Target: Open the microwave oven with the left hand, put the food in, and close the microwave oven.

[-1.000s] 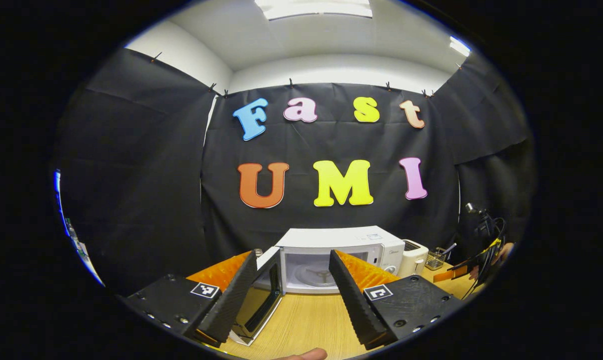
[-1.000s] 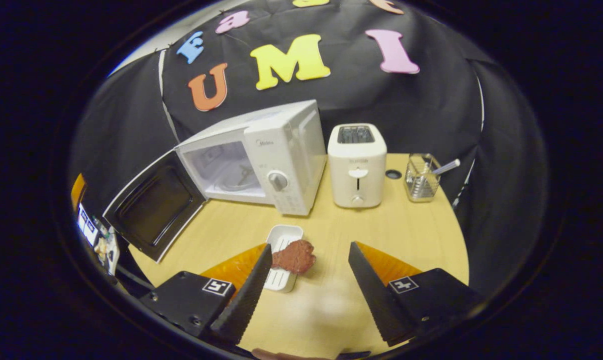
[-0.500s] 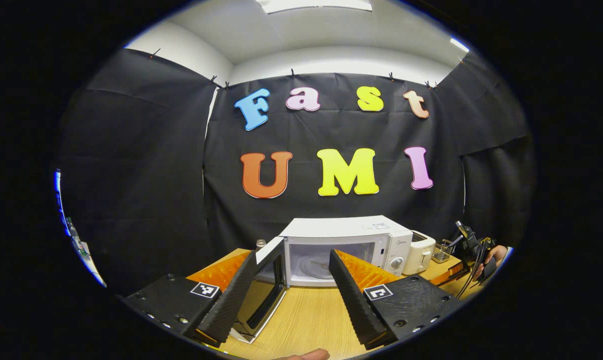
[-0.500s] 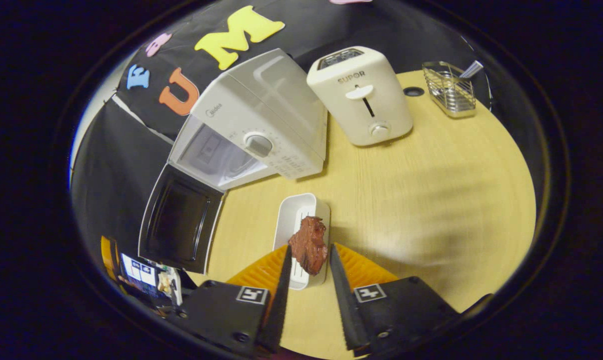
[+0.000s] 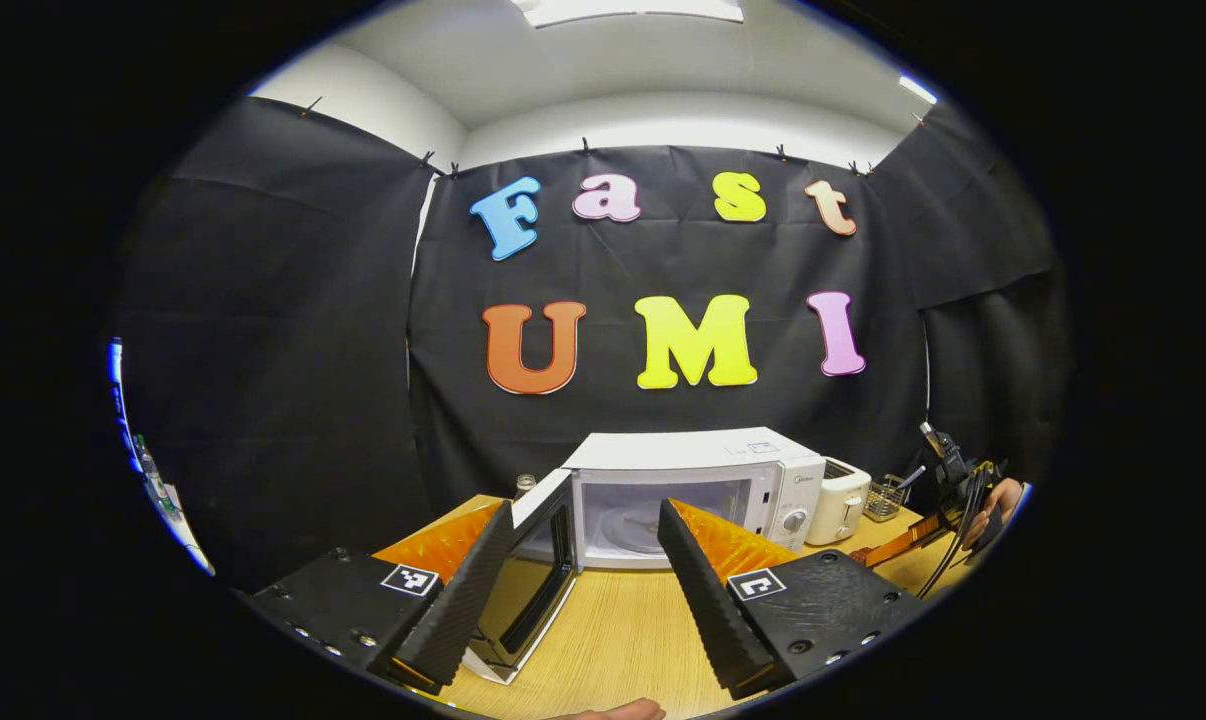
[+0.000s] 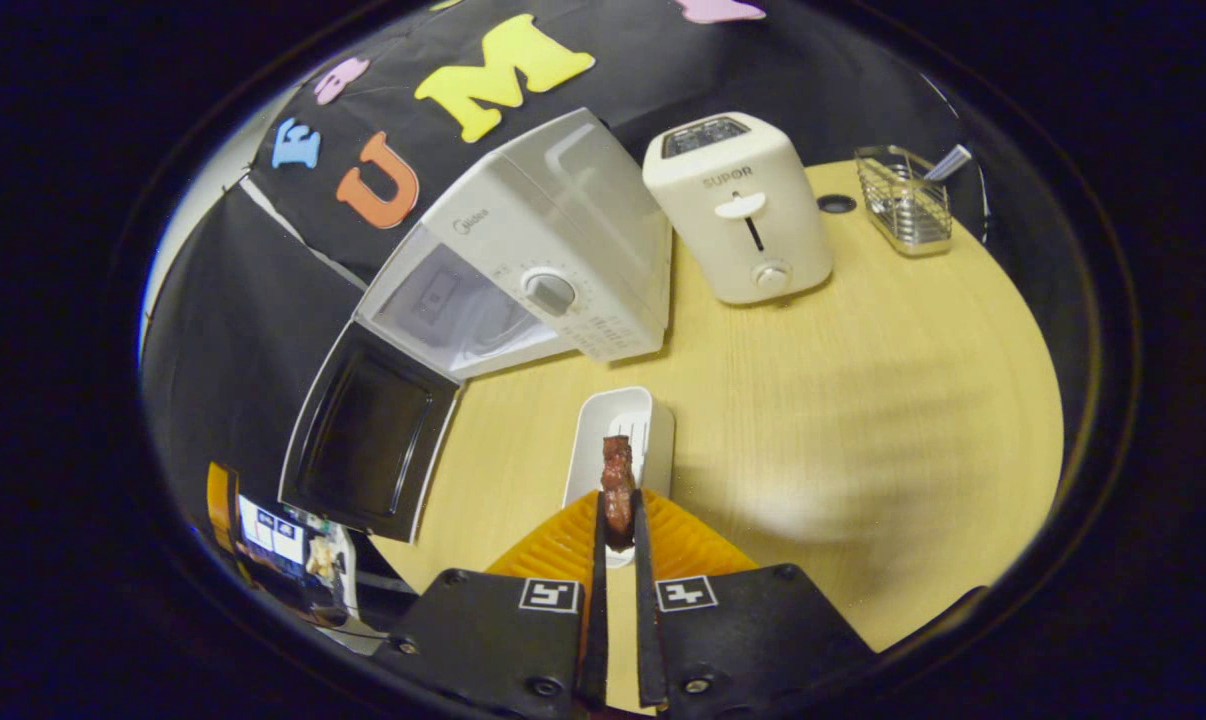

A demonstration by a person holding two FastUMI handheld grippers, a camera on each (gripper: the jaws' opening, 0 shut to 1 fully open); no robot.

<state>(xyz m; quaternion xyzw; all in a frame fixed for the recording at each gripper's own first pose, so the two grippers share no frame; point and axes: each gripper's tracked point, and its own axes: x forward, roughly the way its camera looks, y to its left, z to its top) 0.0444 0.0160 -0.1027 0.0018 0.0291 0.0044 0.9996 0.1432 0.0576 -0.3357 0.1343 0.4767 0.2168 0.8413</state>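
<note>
Brown food (image 6: 618, 485) pinched between right tool (image 6: 618, 520) fingers, above white tray (image 6: 653, 420)

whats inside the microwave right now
The microwave stands open with a bare glass turntable inside and no food on it. The cavity's right part is hidden behind the left tool's finger.

Staged recording booth, not a real kitchen. Black cloth wall (image 5: 293, 330) pinned up on three sides, with white room wall (image 5: 663, 125) and ceiling light panels (image 5: 628, 10) visible above the cloth. Kitchen props sit on one light wood tabletop (image 6: 863, 400): white microwave (image 6: 553, 270) with its door (image 6: 368, 435) swung open, white toaster (image 6: 738, 205), wire rack (image 6: 903, 200), small white tray (image 6: 623, 440). A screen (image 6: 273, 525) sits past the tabletop edge, off to the left in the right gripper view. Reads as a lab data-collection setup dressed as a kitchen.
</note>
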